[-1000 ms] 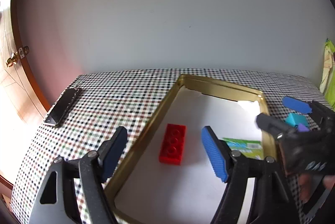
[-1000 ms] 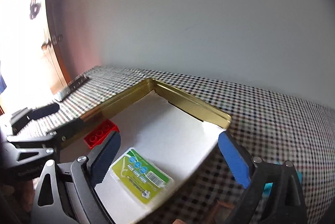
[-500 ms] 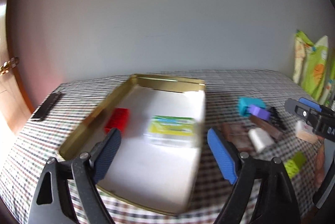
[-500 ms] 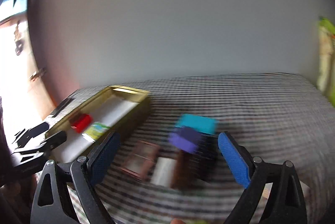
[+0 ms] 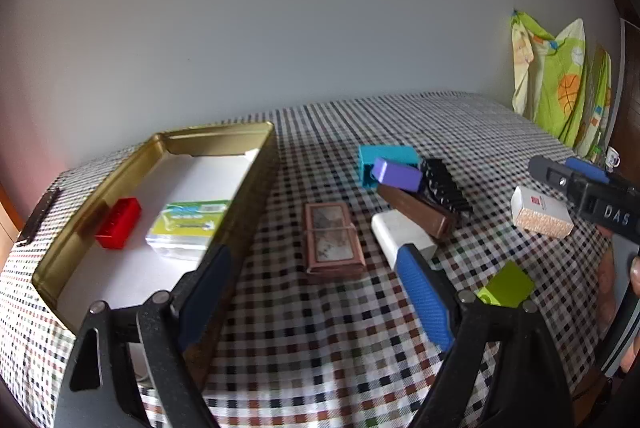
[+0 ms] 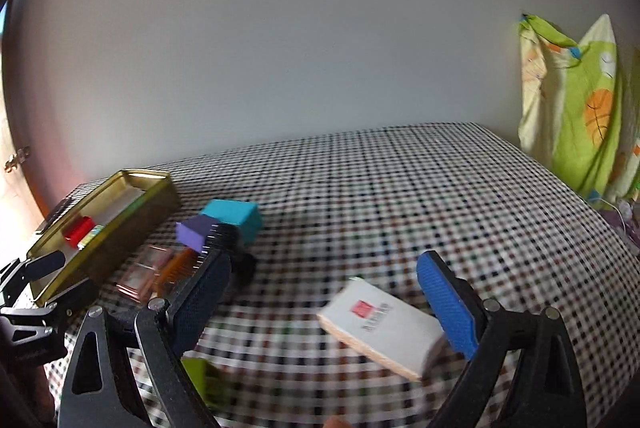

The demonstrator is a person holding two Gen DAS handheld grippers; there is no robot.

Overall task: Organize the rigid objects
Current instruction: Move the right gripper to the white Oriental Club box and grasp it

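A gold tin tray (image 5: 256, 188) on the checked tablecloth holds a red brick (image 5: 119, 217) and a green-labelled packet (image 5: 184, 228). Right of it lie a brown framed box (image 5: 333, 238), a white block (image 5: 402, 234), a brown bar (image 5: 416, 210), a black comb (image 5: 442, 180), a purple block (image 5: 396, 174), a teal box (image 5: 386, 156), a lime block (image 5: 506, 286) and a white box with a red logo (image 6: 380, 324). My left gripper (image 5: 316, 292) is open above the cloth near the framed box. My right gripper (image 6: 324, 292) is open, the white box between its fingers.
A dark flat device (image 5: 38, 216) lies at the table's left edge. Green patterned fabric (image 6: 576, 108) hangs at the far right by the wall. The tray also shows in the right wrist view (image 6: 156, 196), with the left gripper (image 6: 28, 280) beside it.
Both grippers have swung right, away from the tray toward the loose objects. The right gripper now sits over the white logo box. Both stay open.
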